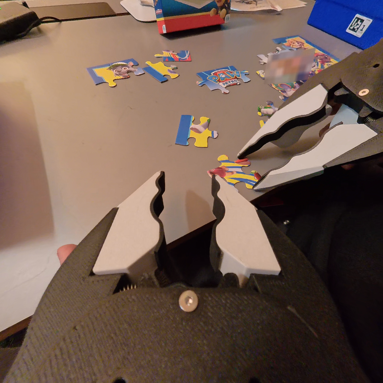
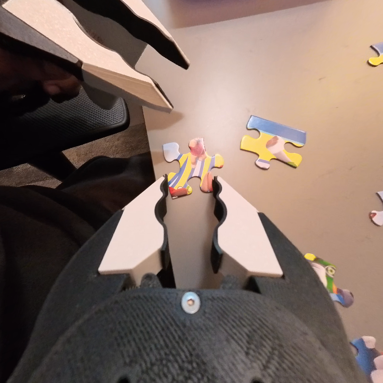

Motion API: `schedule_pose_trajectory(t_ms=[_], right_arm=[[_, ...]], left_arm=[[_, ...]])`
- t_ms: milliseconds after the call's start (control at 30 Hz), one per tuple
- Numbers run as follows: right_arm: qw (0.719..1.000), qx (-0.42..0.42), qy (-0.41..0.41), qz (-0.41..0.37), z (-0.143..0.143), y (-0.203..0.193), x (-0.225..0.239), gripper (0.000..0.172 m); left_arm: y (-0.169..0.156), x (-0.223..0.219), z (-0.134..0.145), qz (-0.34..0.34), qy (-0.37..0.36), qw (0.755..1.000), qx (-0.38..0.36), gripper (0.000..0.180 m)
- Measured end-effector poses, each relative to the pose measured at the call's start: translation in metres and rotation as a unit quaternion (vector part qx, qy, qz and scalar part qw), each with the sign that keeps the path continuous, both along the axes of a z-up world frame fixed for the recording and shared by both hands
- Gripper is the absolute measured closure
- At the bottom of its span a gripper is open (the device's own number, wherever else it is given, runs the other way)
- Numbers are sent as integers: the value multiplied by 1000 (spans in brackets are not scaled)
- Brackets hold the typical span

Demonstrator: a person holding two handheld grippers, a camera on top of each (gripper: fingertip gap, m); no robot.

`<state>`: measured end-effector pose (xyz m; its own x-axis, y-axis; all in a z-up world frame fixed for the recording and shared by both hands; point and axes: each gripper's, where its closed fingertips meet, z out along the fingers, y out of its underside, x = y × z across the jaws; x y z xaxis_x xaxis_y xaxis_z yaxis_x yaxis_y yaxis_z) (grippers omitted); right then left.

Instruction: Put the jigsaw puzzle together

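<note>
Where the table edge runs nearest: the left gripper hangs low over the grey table with its fingers spread and only bare tabletop between them; a fingertip of the person holding it shows beside its dark body.
Striped piece: a yellow, blue and white striped puzzle piece lies flat just inside the table's near edge, right beside the left gripper's right fingertip.
Right gripper: coming in from the right, the right gripper straddles the striped piece, one fingertip against the red-tipped tab on its far side and the other against its near side, so the piece is pinched edge to edge while it rests on the table.
Blue-and-yellow piece: a loose piece with a blue border strip lies a little farther in, apart from both grippers.
Green piece: a small piece with a green figure lies partly hidden behind the right gripper's upper finger.
Middle row: a blue logo piece, a blue-and-yellow edge piece, a grey pup piece and a small multicoloured piece lie scattered, none touching.
Assembled section: a joined patch of puzzle sits at far right, partly under a blur.
Far edge: the puzzle box stands at centre, a blue block with a square marker at right, a dark device with a cable at left.
</note>
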<state>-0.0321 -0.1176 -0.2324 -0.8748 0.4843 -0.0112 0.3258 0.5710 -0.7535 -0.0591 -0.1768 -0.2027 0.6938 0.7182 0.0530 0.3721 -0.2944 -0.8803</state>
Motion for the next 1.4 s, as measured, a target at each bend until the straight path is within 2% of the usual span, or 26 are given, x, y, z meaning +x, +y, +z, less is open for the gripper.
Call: schedule_pose_trajectory(t_ms=[67, 100, 133, 167, 267, 367, 467, 533, 633, 733, 867, 967, 1067, 1167, 1233, 1300, 1400], right_arm=[[1000, -1, 4, -2, 1, 3, 1, 130], [1000, -6, 8, -2, 3, 4, 1, 136], [1000, -15, 15, -3, 7, 5, 1, 163], [999, -25, 22, -8, 12, 7, 0, 163], [1000, -21, 6, -21, 12, 19, -2, 141], [998, -42, 16, -32, 19, 29, -10, 139], [998, -55, 9, -33, 25, 31, -28, 129], [999, -46, -22, -20, 19, 25, -36, 118], [998, -25, -58, 10, 4, 14, -34, 104], [998, -17, -49, 25, 3, 10, -24, 105], [998, -21, -52, 40, 4, 5, 5, 110], [997, -22, -50, 50, 4, 3, 23, 114], [998, -14, 4, 61, 7, 4, 26, 117], [989, 6, 121, 90, 15, 0, 27, 111], [972, 44, 207, 103, 16, -4, 28, 112], [949, 95, 280, 112, 11, -6, 27, 122], [920, 184, 325, 120, -9, -4, 21, 128]], left_arm=[[1, 1, 1, -2, 2, 1000, 3, 137], [2, 1, 1, -2, 3, 1000, 3, 137], [2, 2, 2, -3, 5, 1000, 3, 137], [3, 2, 3, -3, 7, 1000, 3, 137], [6, 3, 5, -7, 7, 1000, 6, 137], [15, 4, 4, -19, 1, 1000, 10, 137], [34, 12, 0, -50, -20, 998, 18, 137], [45, 17, -4, -63, -25, 998, 5, 137], [43, 22, -8, -57, -6, 998, -33, 137], [37, 32, -7, -56, -21, 998, -8, 140], [33, 47, -6, -38, -110, 987, 109, 142], [30, 51, -8, -36, -116, 982, 144, 139], [28, 52, -18, -35, -95, 990, 96, 140], [30, 48, -15, -29, -81, 992, 88, 140], [30, 46, -10, -26, -84, 990, 109, 140], [27, 43, -6, -20, -86, 989, 122, 140], [24, 42, 1, -18, -81, 990, 118, 140]])
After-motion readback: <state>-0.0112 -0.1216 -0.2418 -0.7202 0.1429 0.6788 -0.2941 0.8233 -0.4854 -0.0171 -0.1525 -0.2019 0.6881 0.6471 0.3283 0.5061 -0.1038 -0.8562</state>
